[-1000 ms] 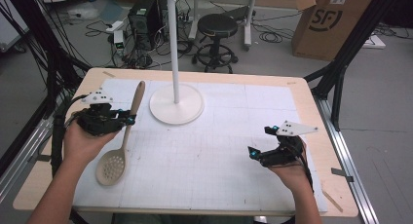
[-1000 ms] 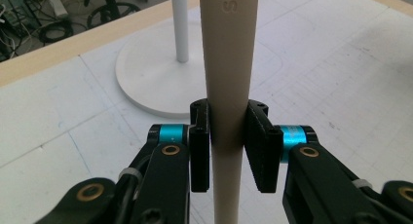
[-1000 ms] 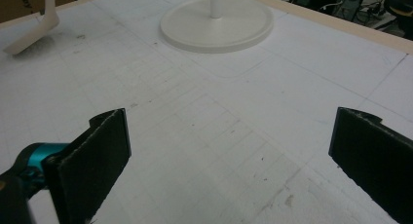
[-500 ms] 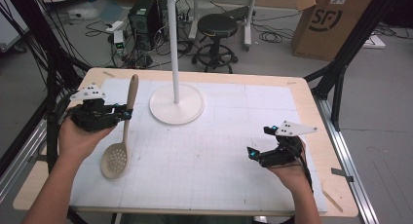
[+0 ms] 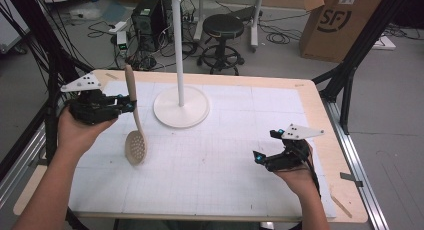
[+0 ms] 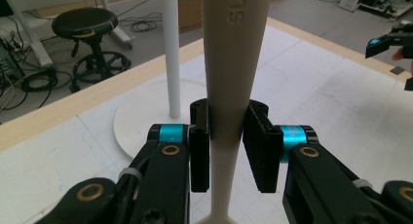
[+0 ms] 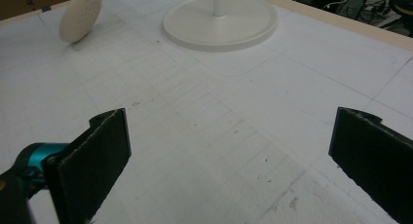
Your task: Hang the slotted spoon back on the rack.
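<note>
Your desk [image 5: 280, 115] is covered with a white gridded mat inside a pale wooden border. Toward its far middle stands the white rack [image 5: 180, 85], a thin pole rising from a round base, with small hooks at the top. Behind the desk, on the floor, you have a black stool [image 5: 224, 37] and a cardboard box [image 5: 337, 25].

Your left claw [image 5: 129, 107] is clamped on the handle of the beige slotted spoon [image 5: 135, 135]. In the left gripper view both black pads press the handle's narrow waist [image 6: 229, 102]. The spoon hangs nearly upright, perforated bowl down, near the mat at the left of the rack's base; you cannot tell whether it touches.

Your right claw [image 5: 265, 151] sits at the near right of the desk, jaws spread wide with nothing between them, well apart from the spoon.
</note>
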The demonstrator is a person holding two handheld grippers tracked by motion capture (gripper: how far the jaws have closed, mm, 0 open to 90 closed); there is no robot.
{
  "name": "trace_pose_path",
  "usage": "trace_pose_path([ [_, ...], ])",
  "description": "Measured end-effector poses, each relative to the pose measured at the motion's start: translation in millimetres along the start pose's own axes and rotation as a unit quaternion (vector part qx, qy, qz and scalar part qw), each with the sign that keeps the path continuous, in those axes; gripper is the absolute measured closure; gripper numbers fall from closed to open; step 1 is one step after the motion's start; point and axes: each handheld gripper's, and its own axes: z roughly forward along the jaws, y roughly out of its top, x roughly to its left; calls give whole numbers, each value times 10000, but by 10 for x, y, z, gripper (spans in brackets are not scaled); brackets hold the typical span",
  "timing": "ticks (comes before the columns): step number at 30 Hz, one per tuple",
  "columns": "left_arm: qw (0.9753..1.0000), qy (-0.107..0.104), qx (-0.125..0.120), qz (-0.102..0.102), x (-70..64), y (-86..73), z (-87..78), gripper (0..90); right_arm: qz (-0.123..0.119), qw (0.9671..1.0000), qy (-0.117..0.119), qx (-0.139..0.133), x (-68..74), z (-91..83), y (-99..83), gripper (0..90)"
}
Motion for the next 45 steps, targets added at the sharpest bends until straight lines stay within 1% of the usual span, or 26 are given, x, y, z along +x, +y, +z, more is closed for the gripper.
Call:
trace_pose_path([
  [5, 9998, 25, -124, 166, 42, 119, -34, 734, -38, 10000, 13, 10, 12, -4, 4, 3],
  [8, 9995, 58, -203, 248, 44, 203, -65, 734, -49, 10000, 29, -28, 14, -14, 9, 3],
  [12, 9991, 3, -264, 337, 40, 314, -94, 734, -41, 10000, 52, -24, 28, -14, 11, 3],
  [13, 9990, -52, -274, 359, 40, 339, -97, 733, -59, 10000, 58, -31, 28, -14, 12, 3],
  [14, 9988, -132, -297, 356, 41, 363, -93, 734, -46, 10000, 66, -30, 30, -16, 13, 3],
  [16, 9988, -229, -277, 330, 43, 415, -81, 734, -53, 10000, 47, -40, 27, -18, 14, 3],
  [17, 9987, -270, -262, 352, 43, 441, -75, 734, -49, 10000, 54, -46, 27, -19, 14, 3],
  [23, 9976, -314, -258, 568, 39, 598, -15, 733, -51, 10000, 63, -50, 30, -29, 15, 3],
  [27, 9971, -293, -253, 652, 42, 706, 26, 734, -45, 10000, 58, -63, 25, -29, 15, 3],
  [31, 9958, -257, -266, 835, 41, 812, 59, 734, -31, 10000, 68, -55, 25, -27, 15, 3],
  [33, 9955, -244, -277, 874, 56, 858, 80, 734, -42, 10000, 69, -48, 25, -25, 15, 3],
  [36, 9960, -248, -248, 816, 83, 922, 115, 733, -56, 9999, 66, -51, 27, -25, 15, 3],
  [38, 9960, -281, -226, 813, 100, 962, 140, 734, -46, 9999, 76, -50, 28, -28, 15, 3],
  [41, 9961, -274, -208, 817, 120, 1008, 174, 733, -45, 10000, 71, -53, 24, -27, 14, 3],
  [45, 9966, -245, -184, 762, 152, 1080, 213, 733, -48, 9999, 78, -52, 20, -23, 14, 3],
])
